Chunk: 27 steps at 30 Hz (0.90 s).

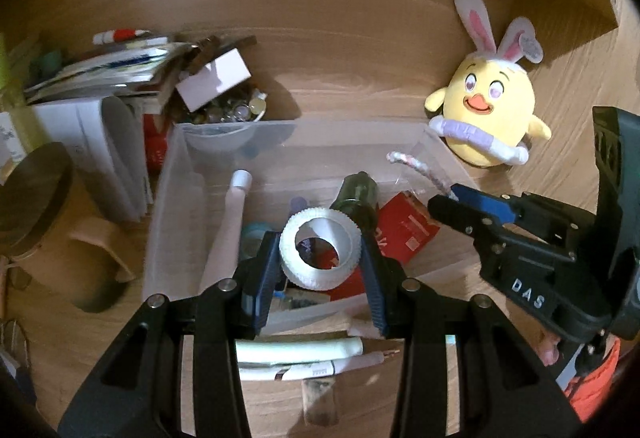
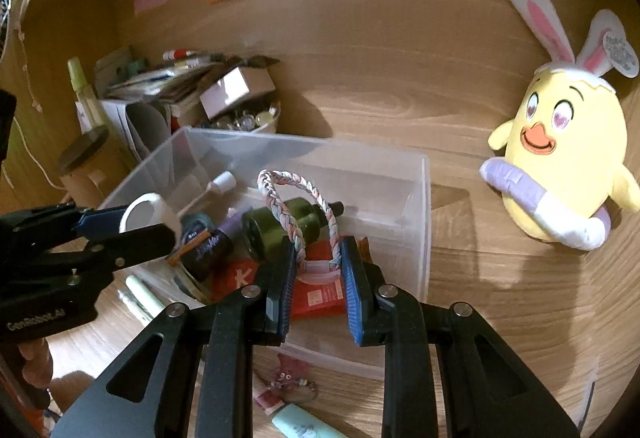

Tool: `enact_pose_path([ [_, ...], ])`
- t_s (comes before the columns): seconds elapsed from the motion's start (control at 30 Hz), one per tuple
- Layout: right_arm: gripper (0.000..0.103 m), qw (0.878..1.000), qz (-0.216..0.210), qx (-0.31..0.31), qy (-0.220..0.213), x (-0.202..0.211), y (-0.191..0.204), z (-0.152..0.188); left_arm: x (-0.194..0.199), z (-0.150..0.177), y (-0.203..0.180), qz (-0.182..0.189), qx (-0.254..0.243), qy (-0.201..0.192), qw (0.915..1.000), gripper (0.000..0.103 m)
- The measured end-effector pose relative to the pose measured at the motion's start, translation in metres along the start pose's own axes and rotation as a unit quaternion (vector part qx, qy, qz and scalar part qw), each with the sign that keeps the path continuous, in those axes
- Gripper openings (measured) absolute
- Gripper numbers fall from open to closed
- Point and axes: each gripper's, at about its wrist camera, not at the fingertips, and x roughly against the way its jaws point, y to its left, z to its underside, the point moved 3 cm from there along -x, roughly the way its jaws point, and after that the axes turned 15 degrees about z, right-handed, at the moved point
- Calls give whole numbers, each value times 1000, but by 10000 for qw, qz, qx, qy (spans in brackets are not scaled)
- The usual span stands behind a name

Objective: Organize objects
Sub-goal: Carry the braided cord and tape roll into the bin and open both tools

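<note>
Left gripper (image 1: 320,258) clamped on tape roll (image 1: 318,248), right gripper (image 2: 320,262) pinching braided loop (image 2: 298,206); both poised over clear bin (image 2: 420,222) mid-desk.

Left gripper (image 1: 320,254): black linkage arms being shown, silver round screws at joints, ribbed blue pads (image 1: 268,278). Right gripper (image 2: 318,278): same black frame, blue pads; white "DAS" lettering being displayed on body. Skin being glimpsed beneath housings.

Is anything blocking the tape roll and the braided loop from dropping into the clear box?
Nothing visible blocks them. The left gripper holds the white tape roll and the right gripper holds the braided loop, both above the open clear box, which already holds other things.
</note>
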Motion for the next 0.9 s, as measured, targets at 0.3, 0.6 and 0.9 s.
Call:
enact_pose_path([
  [0.3, 20, 9998, 90, 138, 63, -10, 4, 5, -20, -1, 8, -66, 69, 137, 9999, 40],
  [0.6, 37, 9995, 167, 283, -20, -6, 10, 6, -24, 0, 9, -40, 104, 178, 9998, 42],
  [0.9, 53, 9998, 91, 122, -158, 15, 2, 2, -6, -1, 0, -101, -52, -15, 9999, 64],
])
